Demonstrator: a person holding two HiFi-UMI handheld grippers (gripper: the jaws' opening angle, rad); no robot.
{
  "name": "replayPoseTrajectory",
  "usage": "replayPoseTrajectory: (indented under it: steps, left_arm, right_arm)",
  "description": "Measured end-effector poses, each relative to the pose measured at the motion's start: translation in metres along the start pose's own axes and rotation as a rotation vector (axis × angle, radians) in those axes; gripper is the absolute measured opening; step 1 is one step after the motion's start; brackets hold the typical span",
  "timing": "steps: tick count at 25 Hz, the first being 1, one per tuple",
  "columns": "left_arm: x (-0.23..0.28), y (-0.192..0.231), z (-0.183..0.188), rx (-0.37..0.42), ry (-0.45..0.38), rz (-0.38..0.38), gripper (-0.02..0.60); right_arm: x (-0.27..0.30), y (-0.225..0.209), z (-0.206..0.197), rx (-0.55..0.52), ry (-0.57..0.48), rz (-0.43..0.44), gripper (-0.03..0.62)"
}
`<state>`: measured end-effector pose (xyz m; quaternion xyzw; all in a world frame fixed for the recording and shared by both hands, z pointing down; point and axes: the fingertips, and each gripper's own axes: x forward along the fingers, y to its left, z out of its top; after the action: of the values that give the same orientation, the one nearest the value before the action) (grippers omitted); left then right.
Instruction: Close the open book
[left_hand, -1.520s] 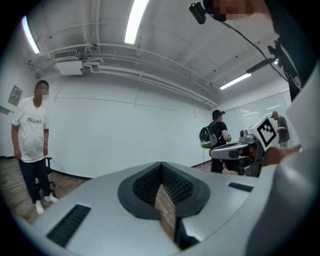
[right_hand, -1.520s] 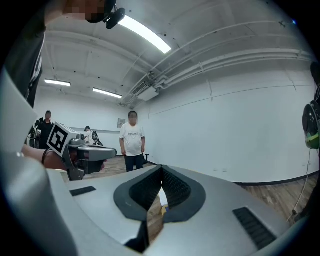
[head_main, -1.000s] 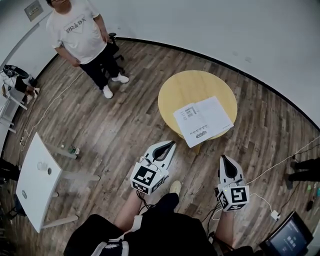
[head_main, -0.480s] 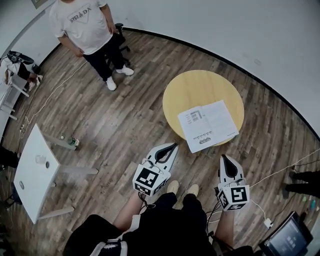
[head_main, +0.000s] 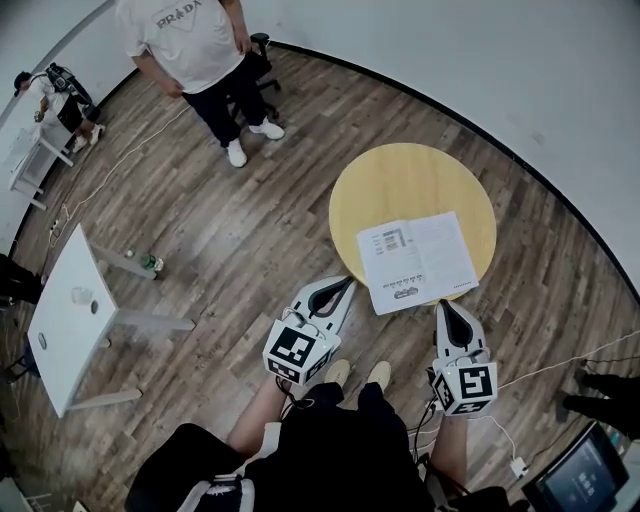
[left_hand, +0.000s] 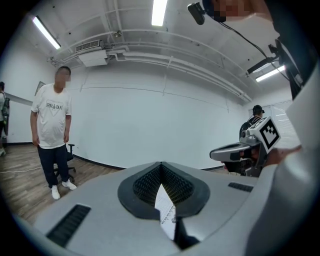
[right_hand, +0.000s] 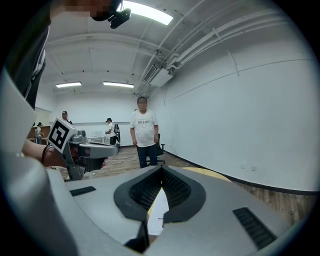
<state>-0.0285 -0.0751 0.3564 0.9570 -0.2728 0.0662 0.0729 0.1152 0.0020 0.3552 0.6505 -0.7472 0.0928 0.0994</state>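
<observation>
Wood floor (head_main: 230, 240), round counter (head_main: 400, 175); open book (head_main: 417, 262) overhangs near edge. Our left claw (head_main: 347, 283) and right claw (head_main: 443, 304) pressed together, empty, short of book. We'd lift overhanging page edge, fold it across spine.

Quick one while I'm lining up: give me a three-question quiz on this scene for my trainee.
1. True or false: the book on the round table is already closed.
2. Where does the book lie? A: on the table's far side. B: on the table's side nearest the grippers. C: on the floor.
3. Short answer: how do the jaws of the left gripper and the right gripper stand?

Key: 1 false, it lies open. 2 B. 3 both shut, with nothing held.
</observation>
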Motion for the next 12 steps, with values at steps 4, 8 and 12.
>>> replayPoseTrajectory:
  steps: [4,8,12]
  left_arm:
    - [0.014,-0.011,-0.003,0.012,0.016,0.043,-0.002]
    - [0.014,-0.019,-0.007,0.008,0.024,0.114,-0.002]
    - [0.001,-0.021,-0.013,0.003,0.031,0.208,-0.002]
  right_arm:
    - [0.008,-0.018,-0.005,0.000,0.010,0.057,-0.005]
    - [0.014,-0.024,-0.008,-0.017,0.016,0.137,-0.004]
    - [0.020,-0.019,-0.014,-0.037,0.027,0.236,-0.004]
